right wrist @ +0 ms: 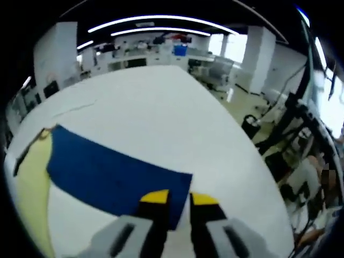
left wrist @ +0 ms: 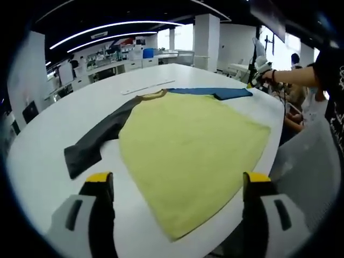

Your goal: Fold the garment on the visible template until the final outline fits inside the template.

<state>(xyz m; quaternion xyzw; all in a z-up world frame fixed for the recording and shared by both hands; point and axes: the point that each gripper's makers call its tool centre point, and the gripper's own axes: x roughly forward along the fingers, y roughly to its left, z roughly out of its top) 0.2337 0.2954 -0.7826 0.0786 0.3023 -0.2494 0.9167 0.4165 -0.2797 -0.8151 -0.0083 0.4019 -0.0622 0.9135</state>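
1. Your left gripper has its jaws spread wide, one yellow-tipped finger on each side of the shirt's near hem, and nothing is held between them.
2. The shirt lies flat on the white table, with its yellow body toward you and its collar at the far end.
3. The dark sleeve stretches out to the left in the left gripper view and rests on the table.
4. The blue sleeve runs to the right along the far edge of the shirt; your right gripper sits at that sleeve's end, by the table edge.
5. In the right gripper view, your right gripper has its jaws nearly closed, just a narrow gap between the yellow tips. They are at the cuff of the blue sleeve; you cannot tell whether they pinch the cloth.
6. A person's arm reaches in from the right, above the table edge.
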